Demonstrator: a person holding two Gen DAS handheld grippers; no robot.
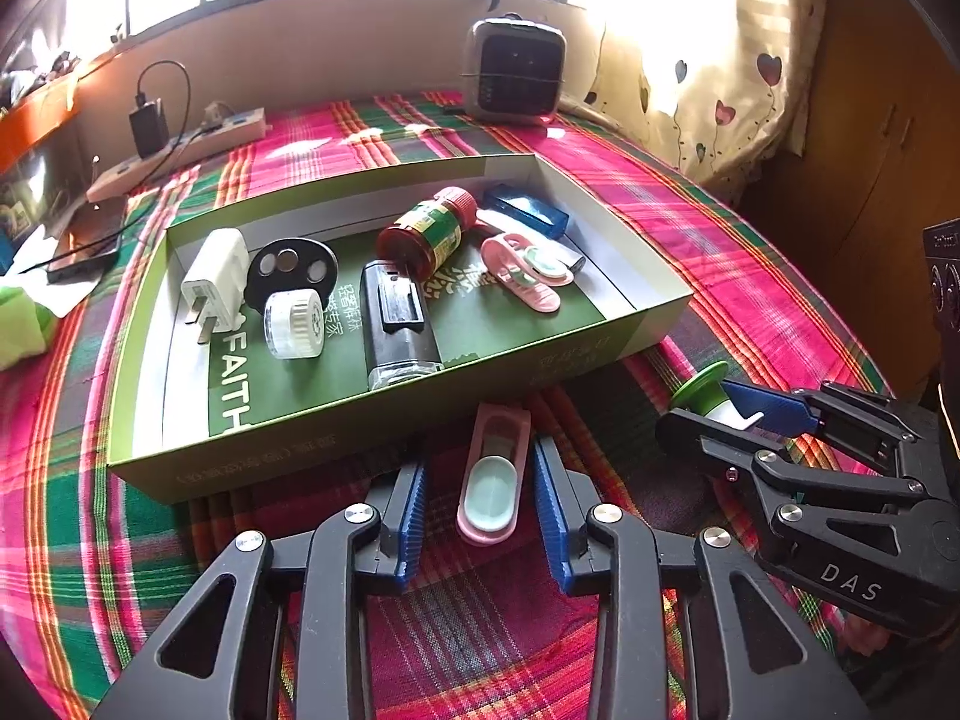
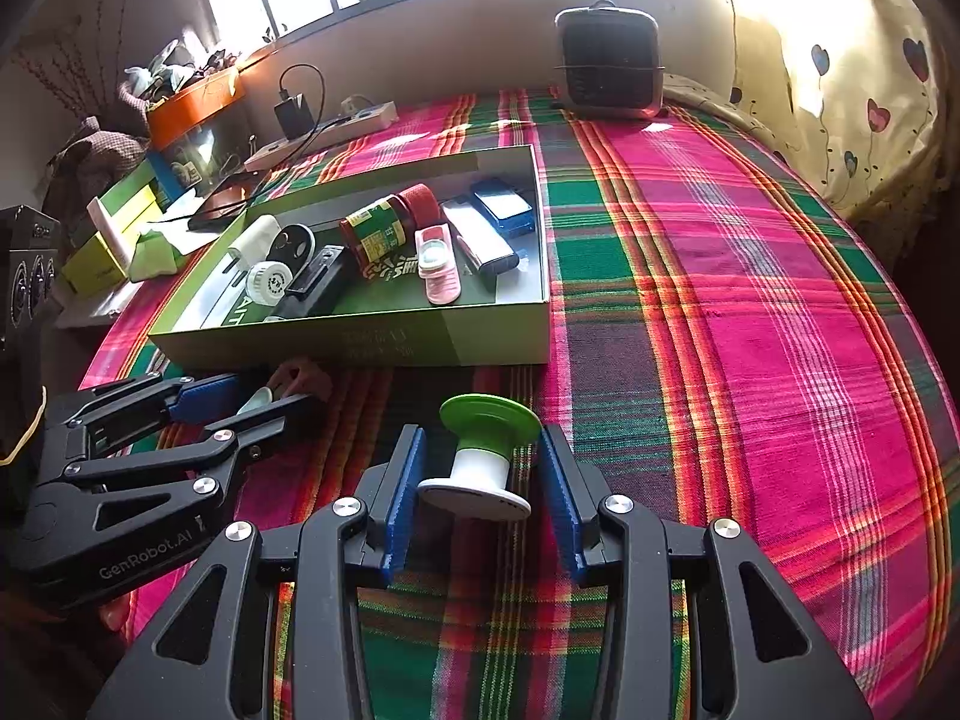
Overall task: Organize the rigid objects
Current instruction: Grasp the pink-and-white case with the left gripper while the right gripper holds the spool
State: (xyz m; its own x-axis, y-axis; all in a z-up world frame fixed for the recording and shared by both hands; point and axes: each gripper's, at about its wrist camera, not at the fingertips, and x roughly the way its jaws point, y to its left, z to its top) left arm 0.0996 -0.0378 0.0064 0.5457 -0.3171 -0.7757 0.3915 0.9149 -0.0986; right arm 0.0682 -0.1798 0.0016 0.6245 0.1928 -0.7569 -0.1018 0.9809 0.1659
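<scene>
Fingers (image 1: 414, 516) with ribbed blue faces flank glossy pink clip (image 1: 489, 483).

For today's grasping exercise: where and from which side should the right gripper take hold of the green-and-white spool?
Grip the spool at its narrow white waist, coming in level along the cloth as the open right gripper already sits. It lies on its side, and both flanges would stop it slipping out.

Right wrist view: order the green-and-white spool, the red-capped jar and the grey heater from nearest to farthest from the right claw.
1. Green-and-white spool: between the right claw's fingers, on the cloth.
2. Red-capped jar: lying in the green box, ahead and left.
3. Grey heater: far end, below the window.
</scene>
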